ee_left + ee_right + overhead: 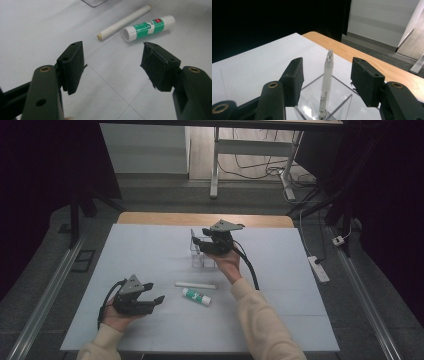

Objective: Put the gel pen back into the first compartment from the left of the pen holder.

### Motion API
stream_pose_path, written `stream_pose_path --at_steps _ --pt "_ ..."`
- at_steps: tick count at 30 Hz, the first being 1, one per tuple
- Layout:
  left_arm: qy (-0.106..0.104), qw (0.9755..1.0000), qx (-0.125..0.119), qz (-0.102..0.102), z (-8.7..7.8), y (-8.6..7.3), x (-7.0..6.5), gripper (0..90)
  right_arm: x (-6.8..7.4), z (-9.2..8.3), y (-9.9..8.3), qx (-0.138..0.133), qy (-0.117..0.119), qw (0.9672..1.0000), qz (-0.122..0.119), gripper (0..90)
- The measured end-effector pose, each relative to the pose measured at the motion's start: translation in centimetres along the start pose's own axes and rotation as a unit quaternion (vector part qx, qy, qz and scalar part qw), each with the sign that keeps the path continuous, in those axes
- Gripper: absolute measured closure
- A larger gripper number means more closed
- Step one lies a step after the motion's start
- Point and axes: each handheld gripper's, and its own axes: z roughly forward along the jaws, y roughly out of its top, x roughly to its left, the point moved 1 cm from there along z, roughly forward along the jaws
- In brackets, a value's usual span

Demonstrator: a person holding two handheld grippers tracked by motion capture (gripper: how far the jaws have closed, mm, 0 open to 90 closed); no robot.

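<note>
The room is dark, and the desk (pixel 150 250) has a pale sheet on top. From the high view, the clear box (pixel 202 251) stands near the far middle, and the right tongs (pixel 216 243) hang right over it. The white stick (pixel 195 285) lies nearer the person than the box, the glue stick (pixel 196 296) just beside it, and the left tongs (pixel 153 292) sit further left, open and empty. In the left gripper view, the left tongs (pixel 112 65) are wide apart with nothing between them; the glue stick (pixel 148 28) and white stick (pixel 124 22) lie ahead. In the right gripper view, the right tongs (pixel 326 82) are open around a pen (pixel 326 86) standing in the box (pixel 337 100), not squeezing it. I think it is best to lift straight up, so the pen stays in. I count one pen, one box, one glue stick, one white stick, two tongs.
</note>
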Motion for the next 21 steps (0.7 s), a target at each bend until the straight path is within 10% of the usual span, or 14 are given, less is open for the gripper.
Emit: stream_pose_path --at_steps 21 --pt "0.003 1.0000 0.003 0.000 0.1 0.0 0.1 34.5 0.0 -4.9 -1.4 0.026 0.022 0.9992 -0.022 44.2"
